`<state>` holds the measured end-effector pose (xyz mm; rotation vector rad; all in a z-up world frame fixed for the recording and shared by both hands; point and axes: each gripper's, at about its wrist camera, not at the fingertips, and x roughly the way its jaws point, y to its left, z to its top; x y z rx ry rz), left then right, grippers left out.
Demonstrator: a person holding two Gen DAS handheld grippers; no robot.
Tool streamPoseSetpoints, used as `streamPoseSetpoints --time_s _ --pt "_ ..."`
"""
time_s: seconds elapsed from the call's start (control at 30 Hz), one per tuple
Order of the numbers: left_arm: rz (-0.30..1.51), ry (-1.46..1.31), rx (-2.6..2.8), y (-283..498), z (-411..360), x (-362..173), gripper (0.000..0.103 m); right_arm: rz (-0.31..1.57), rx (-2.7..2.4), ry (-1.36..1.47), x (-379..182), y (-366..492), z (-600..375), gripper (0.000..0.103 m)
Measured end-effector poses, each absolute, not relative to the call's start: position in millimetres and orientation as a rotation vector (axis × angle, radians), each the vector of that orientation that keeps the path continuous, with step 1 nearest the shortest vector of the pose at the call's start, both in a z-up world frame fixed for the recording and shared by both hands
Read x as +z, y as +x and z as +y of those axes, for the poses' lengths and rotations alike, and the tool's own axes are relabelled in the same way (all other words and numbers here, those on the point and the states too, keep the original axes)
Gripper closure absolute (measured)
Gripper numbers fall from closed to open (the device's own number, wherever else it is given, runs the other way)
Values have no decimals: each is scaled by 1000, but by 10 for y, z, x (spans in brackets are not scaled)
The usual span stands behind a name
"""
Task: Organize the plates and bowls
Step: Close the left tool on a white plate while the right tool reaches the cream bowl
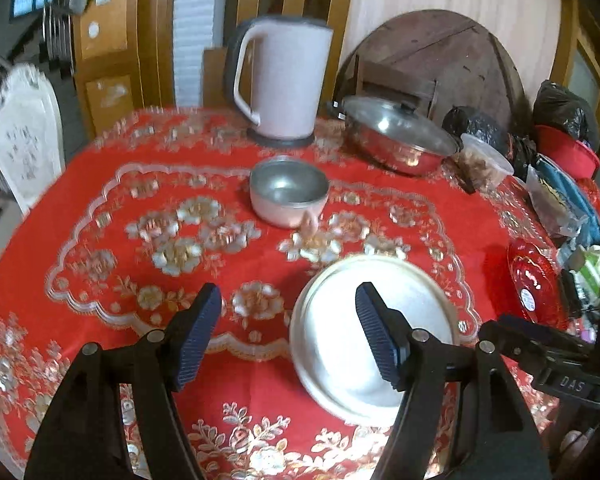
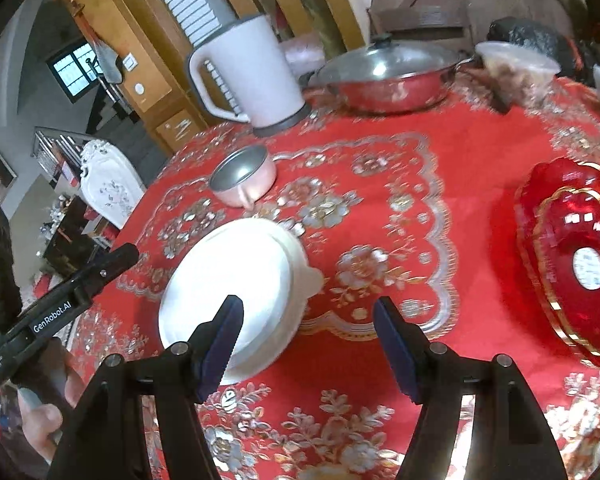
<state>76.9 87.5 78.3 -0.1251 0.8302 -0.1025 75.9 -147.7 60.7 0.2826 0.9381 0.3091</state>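
Observation:
A white shallow plate point(image 1: 328, 340) point(image 2: 232, 280) with a small tab handle lies on the red flowered tablecloth point(image 1: 112, 160), near the front. Behind it stands a small pink bowl point(image 1: 288, 196) point(image 2: 244, 178) with a metal inside, upright and empty. My left gripper point(image 1: 290, 336) hangs open just above the plate's left rim, its right finger over the plate. My right gripper point(image 2: 310, 340) is open too, its left finger over the plate's near right edge, nothing held. Each gripper's black body point(image 1: 540, 352) point(image 2: 72, 292) shows in the other view.
At the back stand a white electric kettle point(image 1: 284, 80) point(image 2: 252, 72) and a steel pot with a glass lid point(image 1: 396, 136) point(image 2: 384, 76). A red glass dish point(image 1: 534, 280) point(image 2: 572, 272) sits right. Bags and a plastic tub point(image 1: 484, 160) crowd the far right edge. A hand point(image 2: 40, 412) holds the left gripper.

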Motion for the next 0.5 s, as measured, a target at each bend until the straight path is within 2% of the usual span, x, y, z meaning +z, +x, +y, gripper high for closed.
streamPoseSetpoints --time_s 0.5 --pt "1018 -253 -210 1045 911 336 34 1031 376 419 280 930 -1390 34"
